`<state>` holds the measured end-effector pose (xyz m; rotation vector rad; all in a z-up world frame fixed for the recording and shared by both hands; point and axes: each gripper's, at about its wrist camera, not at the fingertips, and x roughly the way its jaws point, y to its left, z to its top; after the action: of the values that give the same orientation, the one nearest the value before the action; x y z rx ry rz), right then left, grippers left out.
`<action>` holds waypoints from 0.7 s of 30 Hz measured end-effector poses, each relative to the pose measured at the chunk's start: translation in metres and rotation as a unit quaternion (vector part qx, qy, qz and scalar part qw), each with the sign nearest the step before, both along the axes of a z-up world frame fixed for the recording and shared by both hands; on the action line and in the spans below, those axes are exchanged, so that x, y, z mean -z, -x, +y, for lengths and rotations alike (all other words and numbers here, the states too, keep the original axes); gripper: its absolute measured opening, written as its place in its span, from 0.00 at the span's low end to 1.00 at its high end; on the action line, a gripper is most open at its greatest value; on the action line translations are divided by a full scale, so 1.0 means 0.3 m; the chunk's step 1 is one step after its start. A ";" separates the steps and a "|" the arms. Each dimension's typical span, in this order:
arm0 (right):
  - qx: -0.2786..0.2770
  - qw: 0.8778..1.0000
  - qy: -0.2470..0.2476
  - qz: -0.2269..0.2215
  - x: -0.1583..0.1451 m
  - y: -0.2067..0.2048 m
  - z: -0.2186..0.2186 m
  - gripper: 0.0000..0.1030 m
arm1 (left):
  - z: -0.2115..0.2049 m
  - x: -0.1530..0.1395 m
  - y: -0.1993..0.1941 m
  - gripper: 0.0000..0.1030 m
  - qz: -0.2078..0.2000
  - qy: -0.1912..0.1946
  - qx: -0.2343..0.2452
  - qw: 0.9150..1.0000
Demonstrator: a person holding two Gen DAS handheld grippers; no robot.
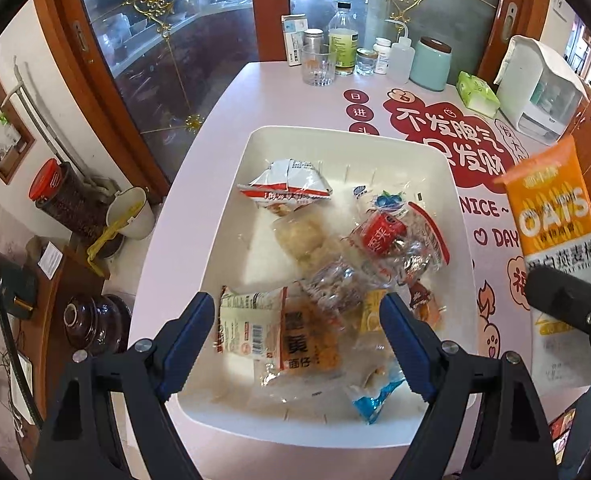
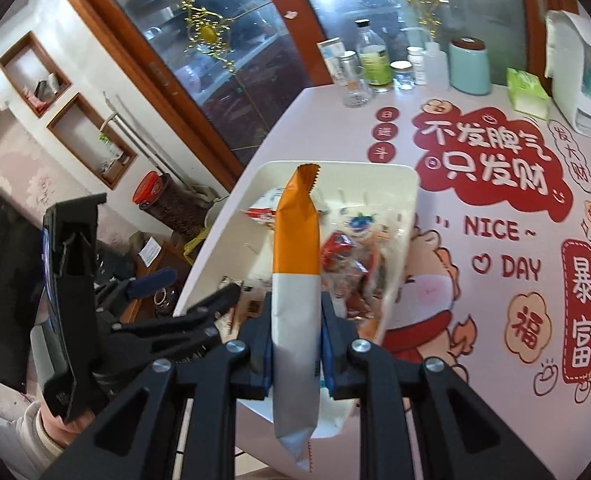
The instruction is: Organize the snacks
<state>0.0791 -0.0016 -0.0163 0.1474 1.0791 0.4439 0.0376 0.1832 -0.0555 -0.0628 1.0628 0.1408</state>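
A white bin (image 1: 335, 140) on the pink table holds several snack packets, among them a red-and-white one (image 1: 287, 184), a red one (image 1: 387, 232) and an orange noodle pack (image 1: 307, 344). My left gripper (image 1: 297, 308) hovers open over the bin's near end with nothing between its fingers. My right gripper (image 2: 295, 320) is shut on an orange-and-white oats bar (image 2: 295, 240), held upright above the bin's (image 2: 375, 168) near right side. In the left wrist view that oats bar (image 1: 551, 216) hangs at the right, beyond the bin's rim. The left gripper (image 2: 191, 288) shows at the left of the right wrist view.
At the table's far end stand a glass (image 1: 317, 66), bottles (image 1: 341, 40), a teal canister (image 1: 431, 64), a green tissue pack (image 1: 477, 94) and a white appliance (image 1: 539, 88). The table's left edge drops to jars and clutter on the floor (image 1: 67, 200). A glass cabinet stands behind.
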 end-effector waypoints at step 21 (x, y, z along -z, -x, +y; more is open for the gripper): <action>-0.021 0.999 0.027 -0.013 -0.015 0.002 0.126 0.42 | 0.029 0.006 0.001 0.93 0.010 0.024 0.003 1.000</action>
<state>0.0784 0.0361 -0.0119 0.0718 1.0688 0.4527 0.0372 0.1919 -0.0573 -0.1025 1.0865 0.1111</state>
